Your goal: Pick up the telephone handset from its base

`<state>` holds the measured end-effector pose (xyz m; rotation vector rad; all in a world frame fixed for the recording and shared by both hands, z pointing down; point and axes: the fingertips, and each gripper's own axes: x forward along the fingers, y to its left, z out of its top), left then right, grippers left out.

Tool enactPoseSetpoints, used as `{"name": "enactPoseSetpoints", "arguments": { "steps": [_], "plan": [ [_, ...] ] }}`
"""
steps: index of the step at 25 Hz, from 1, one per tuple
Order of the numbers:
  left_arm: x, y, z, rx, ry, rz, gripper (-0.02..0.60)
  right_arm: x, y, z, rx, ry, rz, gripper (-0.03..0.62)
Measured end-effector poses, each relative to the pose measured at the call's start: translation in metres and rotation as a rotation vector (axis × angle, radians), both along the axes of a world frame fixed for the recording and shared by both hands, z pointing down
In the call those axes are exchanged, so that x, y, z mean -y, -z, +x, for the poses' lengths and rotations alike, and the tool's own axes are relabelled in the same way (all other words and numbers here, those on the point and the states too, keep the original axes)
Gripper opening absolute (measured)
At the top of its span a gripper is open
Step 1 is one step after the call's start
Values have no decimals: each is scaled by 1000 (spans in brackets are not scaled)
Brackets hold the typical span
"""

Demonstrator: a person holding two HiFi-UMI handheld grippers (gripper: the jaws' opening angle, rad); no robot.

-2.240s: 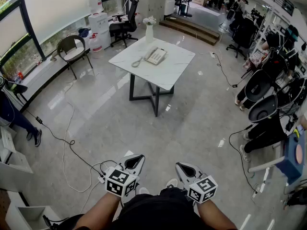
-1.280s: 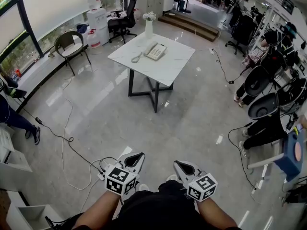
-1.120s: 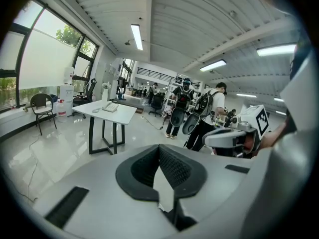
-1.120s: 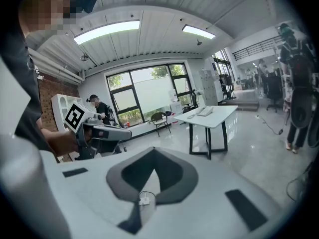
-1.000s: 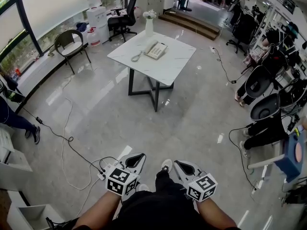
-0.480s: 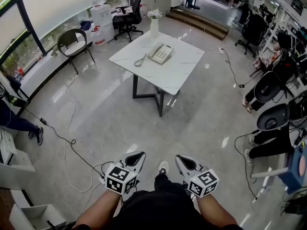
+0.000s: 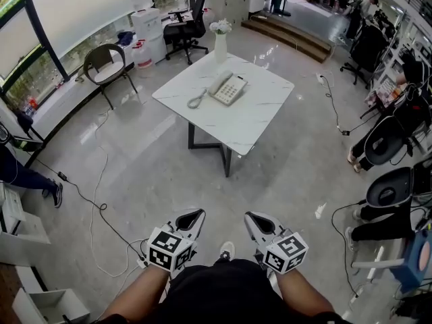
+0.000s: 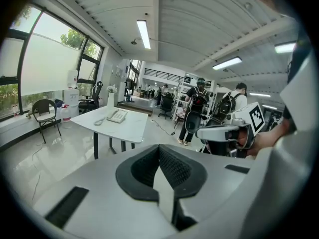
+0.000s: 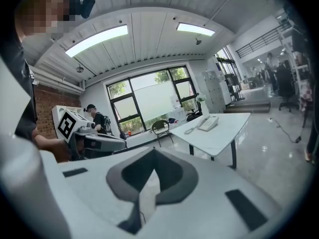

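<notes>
- The glossy grey floor (image 7: 283,174) fills most of the head view, and a thin cable (image 7: 94,194) trails across its left side.
- A white square table (image 7: 260,113) on a dark frame stands far ahead in the middle of the room, well apart from both grippers.
- A black office chair (image 7: 189,25) stands beyond the table's far left corner. A round-backed chair (image 7: 106,65) sits further left, by the windows.
- The left gripper (image 7: 190,218) is held low and near, just in front of the person's body. Its jaws are pressed together with nothing between them, and its marker cube faces up.
- The right gripper (image 7: 255,220) is held beside it at the same nearness. Its jaws are likewise closed on nothing, with only a thin seam between the dark pads. The two grippers are apart and both point towards the table.
- A tall white vase (image 7: 221,46) with pale flowers stands at the table's far corner.
- The white telephone (image 7: 227,88) sits on the far left part of the tabletop, nearer than the vase.
- The handset (image 7: 217,84) lies in its cradle along the left side of the base, untouched.
- Its cord (image 7: 196,100) loops on the tabletop just left of the telephone.
</notes>
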<state>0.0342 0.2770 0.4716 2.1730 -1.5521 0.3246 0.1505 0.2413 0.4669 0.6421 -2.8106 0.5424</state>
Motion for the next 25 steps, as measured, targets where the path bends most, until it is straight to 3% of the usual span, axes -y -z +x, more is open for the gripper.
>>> {"name": "enactPoseSetpoints", "arguments": {
  "steps": [12, 25],
  "plan": [
    [75, -7, 9, 14, 31, -8, 3, 70, -10, 9, 2, 55, -8, 2],
    [99, -15, 17, 43, 29, -42, 3, 98, -23, 21, 7, 54, -38, 2]
  ]
}}
